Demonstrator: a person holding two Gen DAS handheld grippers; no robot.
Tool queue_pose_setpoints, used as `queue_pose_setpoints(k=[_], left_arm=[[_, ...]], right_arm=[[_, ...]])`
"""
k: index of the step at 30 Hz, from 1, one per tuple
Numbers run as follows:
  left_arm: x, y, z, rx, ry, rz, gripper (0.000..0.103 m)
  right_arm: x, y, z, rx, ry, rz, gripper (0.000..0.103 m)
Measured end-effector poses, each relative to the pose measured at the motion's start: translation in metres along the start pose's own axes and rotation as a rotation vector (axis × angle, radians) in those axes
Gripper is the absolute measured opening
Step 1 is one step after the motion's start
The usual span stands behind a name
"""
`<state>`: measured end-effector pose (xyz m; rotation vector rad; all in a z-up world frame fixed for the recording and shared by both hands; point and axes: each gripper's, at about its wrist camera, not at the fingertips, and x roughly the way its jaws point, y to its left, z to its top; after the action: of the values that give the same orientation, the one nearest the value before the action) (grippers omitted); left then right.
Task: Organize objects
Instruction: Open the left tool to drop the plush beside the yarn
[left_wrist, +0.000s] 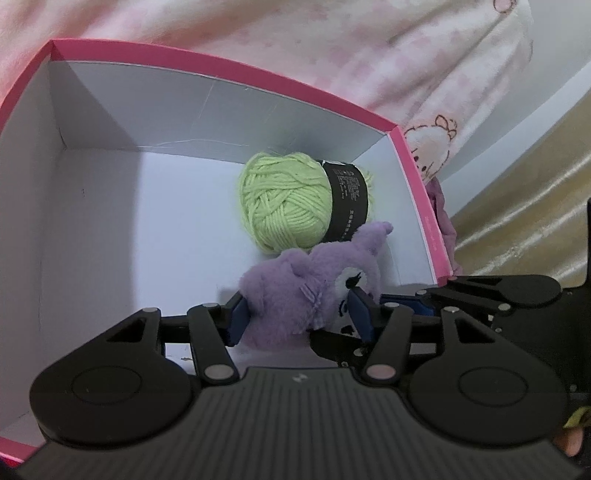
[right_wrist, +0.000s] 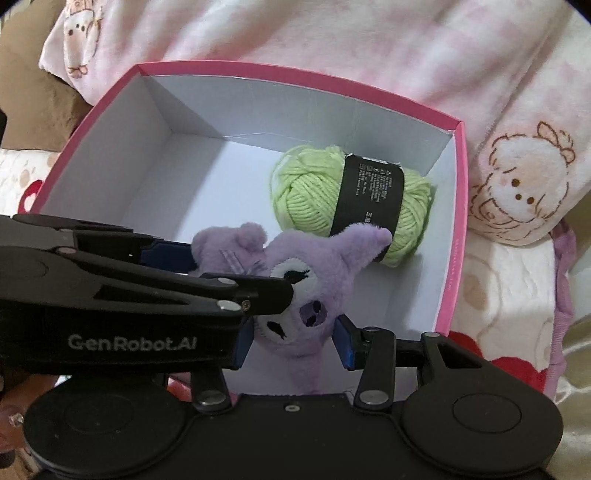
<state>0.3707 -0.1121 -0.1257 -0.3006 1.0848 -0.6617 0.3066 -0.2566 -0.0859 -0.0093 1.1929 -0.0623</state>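
Observation:
A purple plush toy (left_wrist: 295, 291) with a white face is held over the open pink box (left_wrist: 207, 62), whose inside is white. My left gripper (left_wrist: 297, 314) is shut on the plush's body. My right gripper (right_wrist: 293, 341) is shut on the plush (right_wrist: 295, 280) at its head end; its pads touch both sides. The left gripper (right_wrist: 177, 266) crosses the right wrist view from the left. A green yarn ball (left_wrist: 291, 203) with a black label lies on the box floor near the far right corner, just beyond the plush; it also shows in the right wrist view (right_wrist: 351, 199).
The pink box (right_wrist: 456, 221) sits on a pink-and-white blanket (right_wrist: 406, 48) printed with cartoon faces. A purple cloth (left_wrist: 445, 221) lies just outside the box's right wall. A gold satin cover (left_wrist: 535, 206) lies to the right.

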Motion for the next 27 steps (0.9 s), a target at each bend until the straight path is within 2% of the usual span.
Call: queue_pose_setpoints(k=[6,7,9,12,14,15,18,22,27], left_arm=[[0.01,0.003,-0.006,-0.056,-0.001,0.007,0.054],[0.012,0.003,-0.007,-0.059,0.004,0.026,0.05],[0.016,0.003,-0.008,-0.06,0.001,0.067,0.051],[0.015,0.004,-0.008,-0.061,-0.004,0.042,0.05],[0.014,0.002,-0.008,-0.052,-0.002,0.021,0.039],[0.013,0.001,-0.009,-0.048,-0.001,0.01,0.037],[0.012,-0.004,-0.009,-0.033,-0.011,0.036,0.036],[0.0,-0.012,-0.011,-0.02,-0.029,0.043,0.036],[-0.036,-0.031,-0.009,0.048,-0.021,0.087,0.04]], right_arm=[[0.004,0.006,-0.001,-0.034,-0.005,-0.095,0.05],[0.004,0.007,-0.002,-0.045,-0.011,-0.12,0.05],[0.004,0.006,-0.004,-0.066,-0.029,-0.157,0.05],[-0.004,-0.002,-0.008,-0.031,-0.055,-0.073,0.05],[-0.011,-0.006,-0.013,-0.025,-0.089,-0.062,0.05],[-0.014,-0.007,-0.016,-0.017,-0.105,-0.048,0.05],[-0.03,-0.015,-0.029,0.028,-0.162,0.033,0.05],[-0.065,-0.019,-0.05,0.046,-0.283,0.075,0.052],[-0.107,-0.013,-0.071,0.029,-0.375,0.161,0.053]])
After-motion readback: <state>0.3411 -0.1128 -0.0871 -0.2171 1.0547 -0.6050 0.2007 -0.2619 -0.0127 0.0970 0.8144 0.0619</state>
